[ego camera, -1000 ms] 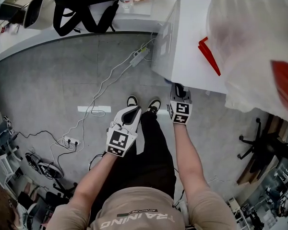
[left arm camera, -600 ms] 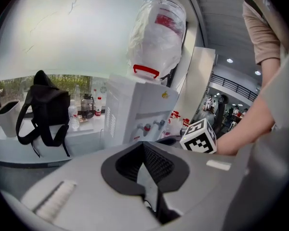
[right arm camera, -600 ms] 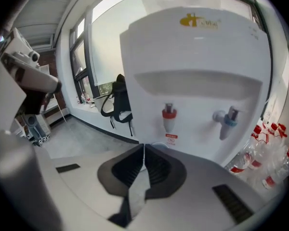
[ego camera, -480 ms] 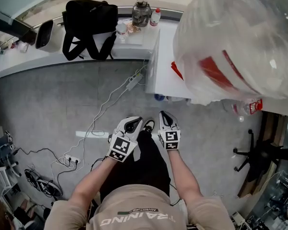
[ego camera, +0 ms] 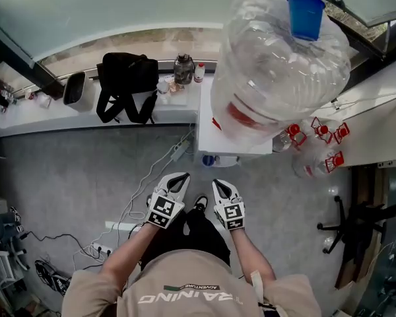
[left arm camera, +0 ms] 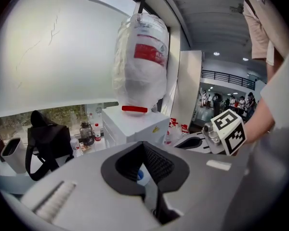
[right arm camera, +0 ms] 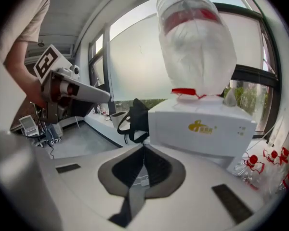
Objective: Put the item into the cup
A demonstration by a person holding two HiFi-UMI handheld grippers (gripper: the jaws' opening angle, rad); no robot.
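Note:
A blue cup (ego camera: 305, 15) stands on top of the upturned clear water bottle (ego camera: 277, 65) of a white dispenser (ego camera: 208, 134). My left gripper (ego camera: 177, 179) and right gripper (ego camera: 220, 185) hang side by side in front of my body, above the grey floor and short of the dispenser. Both are shut with nothing between the jaws. In the left gripper view the shut left gripper (left arm camera: 144, 147) points at the dispenser (left arm camera: 135, 125), with the right gripper (left arm camera: 195, 141) beside it. The right gripper (right arm camera: 143, 149) faces the dispenser (right arm camera: 202, 126) and bottle (right arm camera: 195, 42). No loose item shows.
A black backpack (ego camera: 125, 91), a jar (ego camera: 183, 68) and small bottles sit on the curved white ledge (ego camera: 26, 117) by the window. Red-capped bottles (ego camera: 317, 137) lie right of the dispenser. Cables and a power strip (ego camera: 100, 248) run over the floor. An office chair (ego camera: 353, 223) stands at the right.
The head view has swung upward, so the bottle's top and the blue cup now show. Both grippers have drawn closer together and lower in the picture, still shut.

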